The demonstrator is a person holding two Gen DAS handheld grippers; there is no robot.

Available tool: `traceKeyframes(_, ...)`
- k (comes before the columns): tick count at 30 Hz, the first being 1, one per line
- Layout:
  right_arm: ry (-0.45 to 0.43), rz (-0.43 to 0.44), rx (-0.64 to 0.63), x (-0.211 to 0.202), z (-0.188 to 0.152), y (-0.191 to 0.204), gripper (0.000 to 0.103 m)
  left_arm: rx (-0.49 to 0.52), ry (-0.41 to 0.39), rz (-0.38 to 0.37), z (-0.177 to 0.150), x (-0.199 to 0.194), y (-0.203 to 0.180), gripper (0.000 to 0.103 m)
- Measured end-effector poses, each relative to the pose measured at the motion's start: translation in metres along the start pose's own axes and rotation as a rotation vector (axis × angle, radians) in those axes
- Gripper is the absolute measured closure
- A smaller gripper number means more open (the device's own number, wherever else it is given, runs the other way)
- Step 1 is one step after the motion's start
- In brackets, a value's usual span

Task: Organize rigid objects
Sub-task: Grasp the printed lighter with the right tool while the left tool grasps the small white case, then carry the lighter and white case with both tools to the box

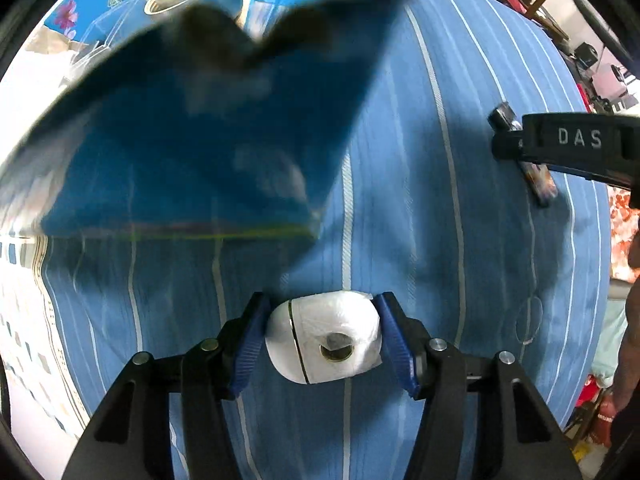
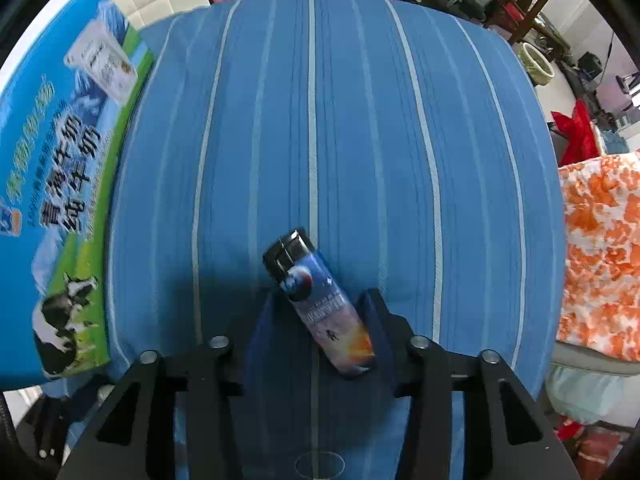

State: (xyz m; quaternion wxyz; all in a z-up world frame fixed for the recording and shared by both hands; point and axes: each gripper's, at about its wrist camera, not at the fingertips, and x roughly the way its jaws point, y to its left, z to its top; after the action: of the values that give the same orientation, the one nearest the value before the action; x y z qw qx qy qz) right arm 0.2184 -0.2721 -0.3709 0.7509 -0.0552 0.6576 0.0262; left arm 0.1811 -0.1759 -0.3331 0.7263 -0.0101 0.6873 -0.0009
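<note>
**Mia:** What does the left gripper (image 1: 322,344) have?

**Ben:** A small white roll of thin plastic bags (image 1: 324,346), low in the middle of the left view. The blue pads (image 1: 250,350) press on both its sides, so the fingers are closed part way around it.

**Mia:** And the right gripper (image 2: 320,334)?

**Ben:** In the right view it has a long lighter with a black cap and a space picture (image 2: 320,304). The lighter sits tilted between the fingers, cap pointing up and left. The fingers are squeezed in on it.

**Mia:** Does the left view show that too?

**Ben:** Yes, far right. A black arm marked "DAS" (image 1: 576,140), with the lighter poking out.

**Mia:** What's under them?

**Ben:** A blue sheet with pale stripes (image 2: 360,140).

**Mia:** The big box?

**Ben:** A blue milk carton box with cows on it (image 2: 60,200), at the left edge of the right view. The left view shows its blurry open flap (image 1: 208,120), upper left.
</note>
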Motion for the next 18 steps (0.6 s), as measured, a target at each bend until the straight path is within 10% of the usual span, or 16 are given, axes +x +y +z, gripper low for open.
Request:
traceKeyframes(13, 0.105, 0.035, 0.088, -0.002, -0.048, -0.012, 0.075, 0.039, 0.002, 0.004, 0.008, -0.003, -0.008, 0.049)
traceKeyframes(18, 0.122, 0.081, 0.161, -0.001, -0.046, -0.029, 0.059, 0.049, 0.005, 0.002, 0.010, -0.003, -0.007, 0.049)
